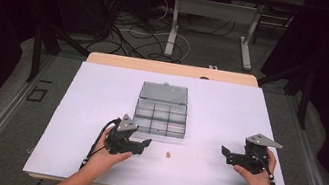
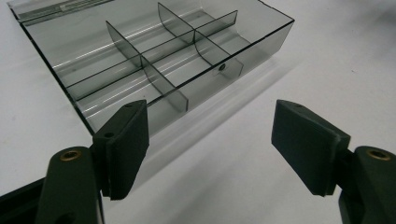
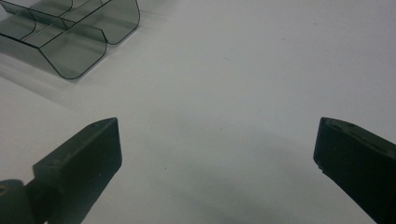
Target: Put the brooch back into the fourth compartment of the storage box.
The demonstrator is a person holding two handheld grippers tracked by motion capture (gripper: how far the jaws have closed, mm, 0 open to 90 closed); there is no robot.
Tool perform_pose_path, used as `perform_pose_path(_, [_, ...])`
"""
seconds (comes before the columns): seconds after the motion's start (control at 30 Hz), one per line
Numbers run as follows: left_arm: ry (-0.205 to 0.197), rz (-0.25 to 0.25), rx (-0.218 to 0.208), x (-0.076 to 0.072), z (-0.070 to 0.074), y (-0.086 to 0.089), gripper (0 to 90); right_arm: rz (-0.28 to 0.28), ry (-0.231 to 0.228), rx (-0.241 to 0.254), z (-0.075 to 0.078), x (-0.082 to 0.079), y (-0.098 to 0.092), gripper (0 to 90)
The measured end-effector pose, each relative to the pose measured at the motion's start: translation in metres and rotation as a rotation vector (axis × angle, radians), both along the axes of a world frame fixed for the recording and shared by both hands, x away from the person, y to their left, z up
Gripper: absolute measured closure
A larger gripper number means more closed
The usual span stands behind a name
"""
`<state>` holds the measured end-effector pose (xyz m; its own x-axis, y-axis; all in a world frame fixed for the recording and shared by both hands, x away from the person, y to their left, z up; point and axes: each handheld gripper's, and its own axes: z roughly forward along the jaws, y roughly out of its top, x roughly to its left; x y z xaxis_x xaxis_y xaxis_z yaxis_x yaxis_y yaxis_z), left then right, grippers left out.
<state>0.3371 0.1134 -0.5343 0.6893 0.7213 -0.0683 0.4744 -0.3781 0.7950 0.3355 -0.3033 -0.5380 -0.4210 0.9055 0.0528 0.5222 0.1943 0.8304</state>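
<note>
A clear grey compartment box [image 1: 160, 118] sits open near the middle of the white table [image 1: 92, 90], its lid [image 1: 164, 93] laid back on the far side and its dividers forming small bins. A small tan object [image 1: 168, 154], too small to identify, lies on the table just near of the box. The left gripper [image 1: 142, 145] rests near the box's near-left corner, jaws spread wide with nothing between them. The right gripper [image 1: 226, 153] sits well apart to the right, jaws also wide and empty.
</note>
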Motion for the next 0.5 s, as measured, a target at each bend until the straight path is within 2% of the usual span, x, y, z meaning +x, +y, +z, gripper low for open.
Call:
perform_pose_path(0.2, [-0.005, -0.012, -0.007, 0.000, 0.003, -0.009, 30.5, 0.005, 0.008, 0.006, 0.000, -0.001, -0.001, 0.8])
perform_pose_path(0.3, [0.020, -0.014, -0.010, 0.000, 0.004, -0.014, 32.0, 0.004, 0.010, 0.002, 0.000, -0.001, -0.001, 1.0])
perform_pose_path(0.37, [0.036, -0.016, 0.006, 0.001, 0.006, -0.018, 33.0, 0.004, 0.010, -0.003, 0.000, -0.001, -0.002, 1.1])
perform_pose_path(0.5, [0.052, -0.029, 0.013, 0.001, 0.008, -0.025, 35.3, 0.011, 0.007, 0.001, 0.000, 0.000, -0.002, 1.3])
